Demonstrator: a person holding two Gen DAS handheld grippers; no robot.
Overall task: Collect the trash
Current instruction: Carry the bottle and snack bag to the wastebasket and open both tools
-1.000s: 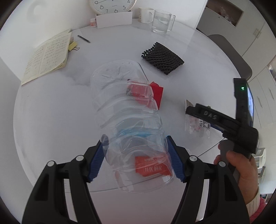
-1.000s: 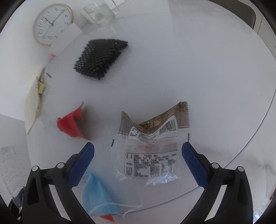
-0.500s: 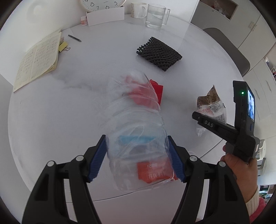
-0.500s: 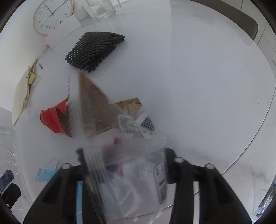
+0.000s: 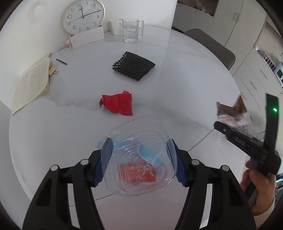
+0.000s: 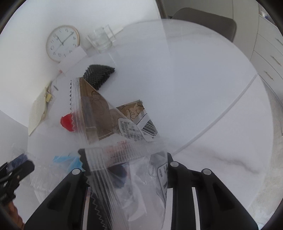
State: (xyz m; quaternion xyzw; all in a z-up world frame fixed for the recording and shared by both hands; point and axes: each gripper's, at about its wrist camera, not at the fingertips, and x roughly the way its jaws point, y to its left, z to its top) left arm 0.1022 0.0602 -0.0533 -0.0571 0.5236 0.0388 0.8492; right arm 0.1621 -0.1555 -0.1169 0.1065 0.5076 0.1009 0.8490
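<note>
My left gripper point(image 5: 138, 146) grips a clear plastic container point(image 5: 141, 123) by its sides, its jaws closing a little more. A blue mask point(image 5: 148, 152) and a red packet point(image 5: 136, 171) lie inside it. My right gripper point(image 6: 125, 159) is closing on a crumpled clear-and-brown snack wrapper point(image 6: 109, 113), held up off the white round table point(image 5: 70, 123). In the left wrist view that wrapper point(image 5: 233, 113) hangs at the far right by the table's edge. A red wrapper point(image 5: 118, 104) and a black foam net point(image 5: 134, 68) lie on the table.
At the back stand a clock point(image 5: 82, 16), a white card point(image 5: 86, 39), a mug point(image 5: 115, 26) and a glass pitcher point(image 5: 130, 30). An open notebook point(image 5: 31, 83) and a pen point(image 5: 61, 62) lie at the left. A chair point(image 5: 210, 46) and cabinets point(image 5: 251, 53) are beyond the table.
The right gripper went from open around the snack wrapper to shut on it and lifted it off the table. The left gripper swung the container nearer and turned its mouth toward the camera.
</note>
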